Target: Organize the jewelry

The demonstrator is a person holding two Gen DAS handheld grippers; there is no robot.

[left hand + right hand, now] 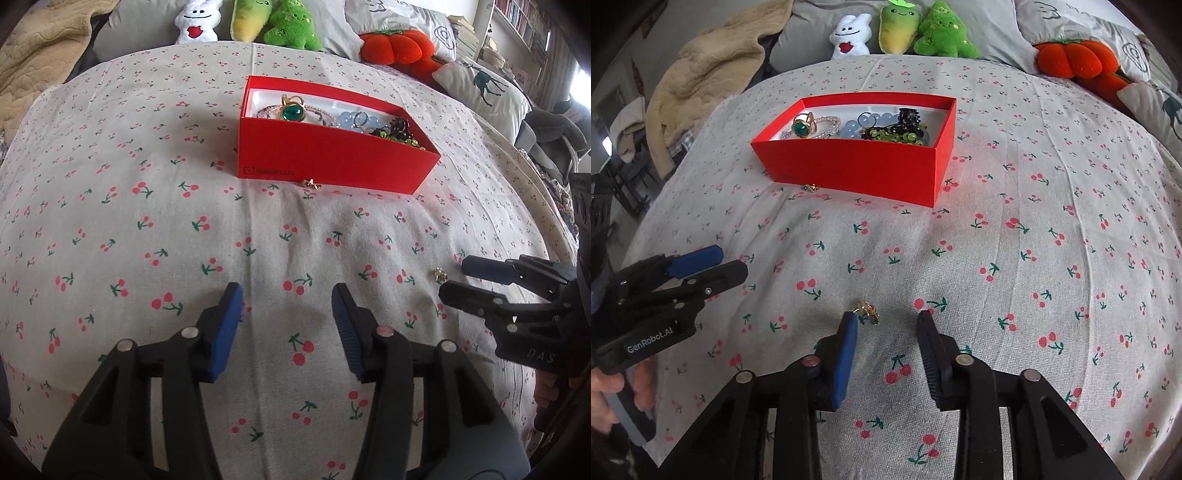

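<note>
**Red box on cherry cloth, two small gold pieces loose**

Underneath everything: a pale cloth printed with red cherries on green stems, spread over a bed. At the far edge: a beige quilted blanket, grey pillows, a white plush, a yellow-green plush, a green tree-shaped plush and an orange pumpkin-like cushion.

Near the middle of the cloth: an open red box with a white interior, "ONEPLUS" printed faintly on the long side in the left wrist view. Inside the box: a gold ring with a round green stone, a clear pink beaded bracelet, a pale blue beaded bracelet, and a dark piece with green beads toward the right end.

Outside the box: a small gold piece on the cloth just beside the front wall, and a second small gold piece nearer, just ahead of the right gripper's blue-padded left fingertip, close to it, contact not clear.

Left gripper: spread wide, nothing between the fingers, over bare cloth. "GenRobot.AI" legible on its body in the right wrist view.

Right gripper: also spread wide, holding nothing. "DAS" legible on its body in the left wrist view.
</note>
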